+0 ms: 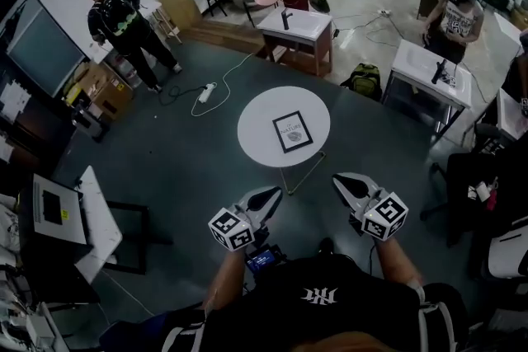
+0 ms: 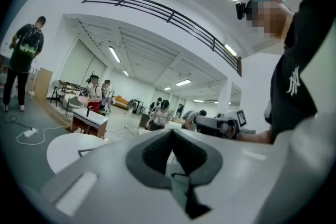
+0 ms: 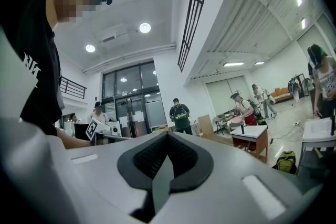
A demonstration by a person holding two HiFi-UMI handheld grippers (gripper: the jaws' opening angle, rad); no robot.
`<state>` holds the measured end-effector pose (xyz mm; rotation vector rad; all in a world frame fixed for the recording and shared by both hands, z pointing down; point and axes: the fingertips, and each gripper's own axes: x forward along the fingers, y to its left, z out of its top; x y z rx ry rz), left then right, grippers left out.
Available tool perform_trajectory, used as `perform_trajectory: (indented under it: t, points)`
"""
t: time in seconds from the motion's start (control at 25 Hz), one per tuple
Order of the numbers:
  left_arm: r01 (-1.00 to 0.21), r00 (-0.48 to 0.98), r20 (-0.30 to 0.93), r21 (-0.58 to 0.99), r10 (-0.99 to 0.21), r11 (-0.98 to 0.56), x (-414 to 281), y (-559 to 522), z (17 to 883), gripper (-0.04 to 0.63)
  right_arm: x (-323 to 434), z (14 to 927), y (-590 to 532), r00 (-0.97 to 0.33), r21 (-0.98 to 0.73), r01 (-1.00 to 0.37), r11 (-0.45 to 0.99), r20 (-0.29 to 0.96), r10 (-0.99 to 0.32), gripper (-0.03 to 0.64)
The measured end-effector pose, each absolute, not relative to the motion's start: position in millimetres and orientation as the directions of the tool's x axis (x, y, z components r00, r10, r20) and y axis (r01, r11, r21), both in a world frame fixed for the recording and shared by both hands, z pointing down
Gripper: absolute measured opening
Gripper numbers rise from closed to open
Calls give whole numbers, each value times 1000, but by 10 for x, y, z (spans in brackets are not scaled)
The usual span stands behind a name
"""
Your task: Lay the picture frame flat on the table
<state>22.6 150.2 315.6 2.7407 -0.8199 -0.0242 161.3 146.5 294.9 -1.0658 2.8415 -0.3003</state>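
Note:
A black picture frame (image 1: 292, 131) with a white mat lies flat, face up, on the round white table (image 1: 256, 130). Both grippers are held low, close to the person's body and short of the table's near edge. My left gripper (image 1: 275, 194) is shut with nothing in it, its tips pointing up and to the right. My right gripper (image 1: 339, 180) is also shut and empty, its tips pointing up and to the left. In the left gripper view the closed jaws meet at the gripper (image 2: 171, 131), with the table (image 2: 62, 147) low at the left. The right gripper (image 3: 167, 135) points across the room.
A wire table base (image 1: 301, 171) shows under the round table. Rectangular white tables (image 1: 299, 23) (image 1: 429, 70) stand beyond, with several people around. A green backpack (image 1: 363, 81) and a power strip (image 1: 206, 92) lie on the dark floor. A desk (image 1: 70, 218) is at the left.

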Motion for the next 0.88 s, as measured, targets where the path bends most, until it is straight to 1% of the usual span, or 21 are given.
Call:
perform_trajectory:
  t: [0.08,0.16,0.36,0.52,0.64,0.88]
  points:
    - [-515,847,19,276,-531,-812,182,1675,3100,2,1483,2950,1603,-753,-208,-642,738,-8,-658,0]
    - [-502,854,5,276,-521,-820,78,1851,3106,2,1306,2971,1738,-749,-214,-648,731,7,-662,0]
    - [-500,859,51,291,-509,-815,-440,2464,3332,2,636,3073,2356,-774,-229,-621,749,29,-633,0]
    - [-490,871,130,304,-474,-817,-818,2974,3643,2,178,3231,2826,-795,-220,-602,767,83,-601,0]
    - [-475,880,166,304,-446,-825,-914,3248,3828,3,24,3335,3089,-792,-229,-608,760,112,-600,0]
    - [-465,885,172,255,-434,-848,-925,3488,3814,3,-67,3321,3426,-795,-193,-607,771,130,-593,0]
